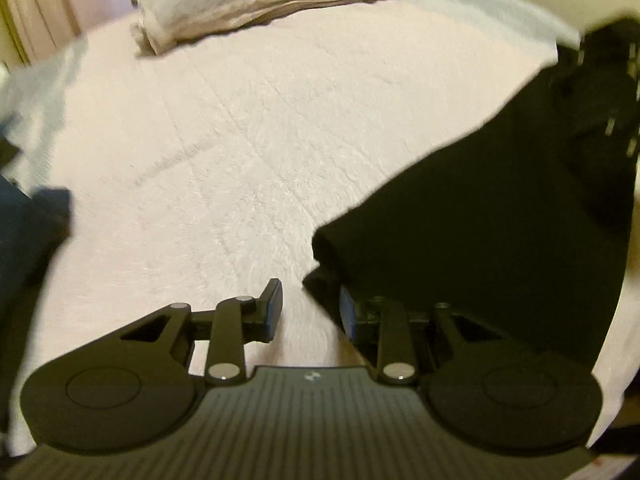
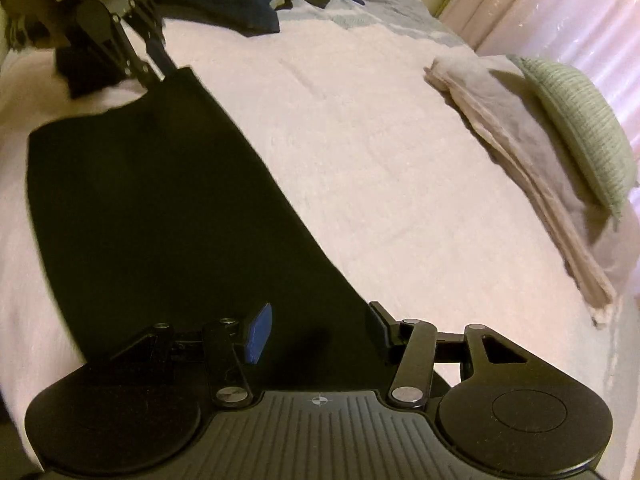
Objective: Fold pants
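Note:
Black pants lie flat in a folded slab on the pale pink bed cover. My left gripper stands open at the slab's near corner; only bed cover shows between its blue-padded fingers, and the right finger overlaps the cloth's edge. In the right wrist view the pants run from lower middle to upper left. My right gripper hovers open over their near end, with nothing pinched. The left gripper shows at their far corner. The right gripper is a dark blur at the left view's right edge.
A stack of folded beige cloth with a green pillow against it lies along the bed's side by the pink curtain. Dark blue clothes are heaped at the bed's far end. Bare cover spreads between.

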Available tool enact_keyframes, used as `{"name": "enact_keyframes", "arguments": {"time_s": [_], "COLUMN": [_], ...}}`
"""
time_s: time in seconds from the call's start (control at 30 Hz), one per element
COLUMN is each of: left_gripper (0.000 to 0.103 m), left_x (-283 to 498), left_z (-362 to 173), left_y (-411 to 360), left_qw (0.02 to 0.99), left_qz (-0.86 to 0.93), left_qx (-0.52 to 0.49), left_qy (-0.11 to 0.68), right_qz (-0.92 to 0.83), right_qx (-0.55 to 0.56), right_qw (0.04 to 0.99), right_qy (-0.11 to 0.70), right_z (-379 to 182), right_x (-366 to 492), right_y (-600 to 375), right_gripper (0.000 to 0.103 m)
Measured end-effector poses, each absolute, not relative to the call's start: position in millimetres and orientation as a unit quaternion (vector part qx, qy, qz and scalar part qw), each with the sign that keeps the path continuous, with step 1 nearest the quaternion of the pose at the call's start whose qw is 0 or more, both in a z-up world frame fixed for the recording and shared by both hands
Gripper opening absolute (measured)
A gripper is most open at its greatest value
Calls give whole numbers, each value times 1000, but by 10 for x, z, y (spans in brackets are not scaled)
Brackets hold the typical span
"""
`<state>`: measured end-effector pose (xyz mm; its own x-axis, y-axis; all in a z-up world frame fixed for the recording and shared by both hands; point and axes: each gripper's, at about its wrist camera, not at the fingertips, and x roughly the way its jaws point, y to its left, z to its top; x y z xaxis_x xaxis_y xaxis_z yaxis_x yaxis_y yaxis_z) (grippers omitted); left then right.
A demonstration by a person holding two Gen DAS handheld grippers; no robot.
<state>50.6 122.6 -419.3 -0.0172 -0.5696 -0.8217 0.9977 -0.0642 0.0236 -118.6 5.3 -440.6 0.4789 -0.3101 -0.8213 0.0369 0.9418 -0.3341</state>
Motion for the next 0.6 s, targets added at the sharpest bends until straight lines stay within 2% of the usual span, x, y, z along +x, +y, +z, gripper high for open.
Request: {"name": "enact_keyframes", "arguments": {"time_s": [0.03,0.1,0.2,0.27,0.3,0.4,0.6], "left_gripper": [28,39,43,43,37,33,33], "left_x": [579,710,788,841,881,1008,709], "left_z": [-4240,-4377,-4424,-4369,-4327,-4139,-3781], "left_y": [1171,1046,1010,1040,1058,1127,885], "left_qw": [605,599,592,597,606,630,606], "left_qz": [-644,-634,-629,-619,-608,-588,-644], "left_qx": [341,339,340,342,350,352,324], "left_qy": [320,352,372,379,374,364,336], "right_qz": [-104,-105,-114,-123,-127,-136,-168], "right_qx": [-134,-131,-116,-94,-86,-70,-11], "right_qw": [848,845,842,840,838,827,824], "right_qy": [502,508,515,521,524,541,541], "right_z": [-4440,-4503,-4544,-4565,-4579,-4678,-4766], "right_x": [-1124,-1035,-1021,-1045,-1103,-1177,-1337], "right_y": [43,0,-120,-158,-120,-115,-142], "right_gripper": [48,48,48,48,48,48,48]}}
